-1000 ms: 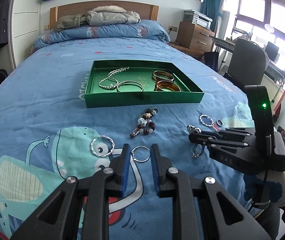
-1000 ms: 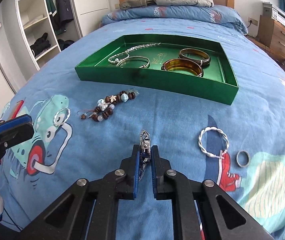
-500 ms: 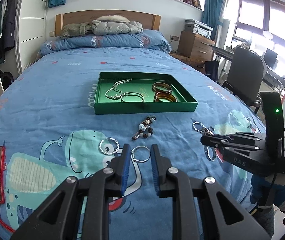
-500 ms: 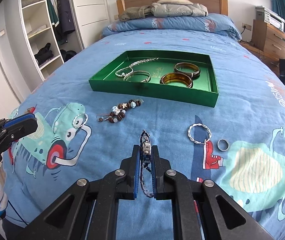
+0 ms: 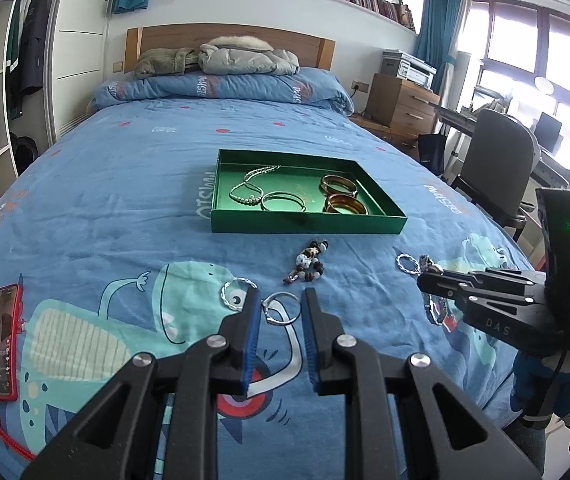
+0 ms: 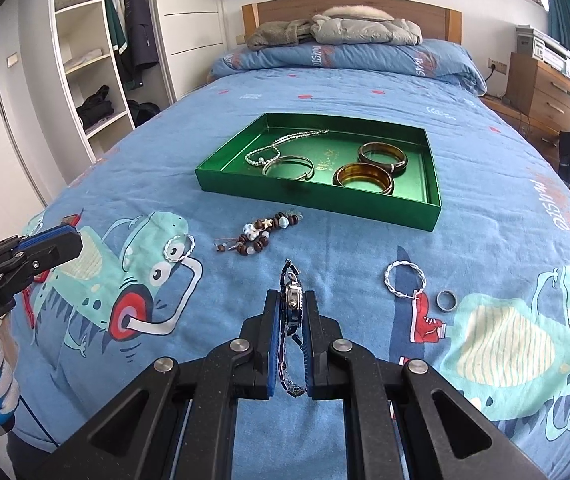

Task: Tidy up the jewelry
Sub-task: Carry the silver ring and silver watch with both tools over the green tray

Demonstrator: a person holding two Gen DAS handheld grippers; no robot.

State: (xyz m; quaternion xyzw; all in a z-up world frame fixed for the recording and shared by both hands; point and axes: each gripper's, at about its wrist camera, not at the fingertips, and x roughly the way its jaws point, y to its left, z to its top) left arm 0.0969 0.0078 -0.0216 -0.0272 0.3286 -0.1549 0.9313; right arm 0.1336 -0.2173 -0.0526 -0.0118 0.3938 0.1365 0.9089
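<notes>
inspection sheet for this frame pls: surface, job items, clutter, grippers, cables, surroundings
Surface: blue cartoon-print duvet on a bed.
Job's things: green tray holds a bead necklace, thin bangle and two amber bangles. Loose on the duvet: beaded bracelet, two twisted silver bangles, plain silver ring, small ring.
Clutter: red phone.
Grippers: left gripper open above the plain silver ring; right gripper shut on a watch.
Cables: nothing seen.
Surroundings: wardrobe shelves, dresser, chair.

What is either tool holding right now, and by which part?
The right tool grips a wristwatch by its case, band dangling. The left tool is open, holding nothing.
</notes>
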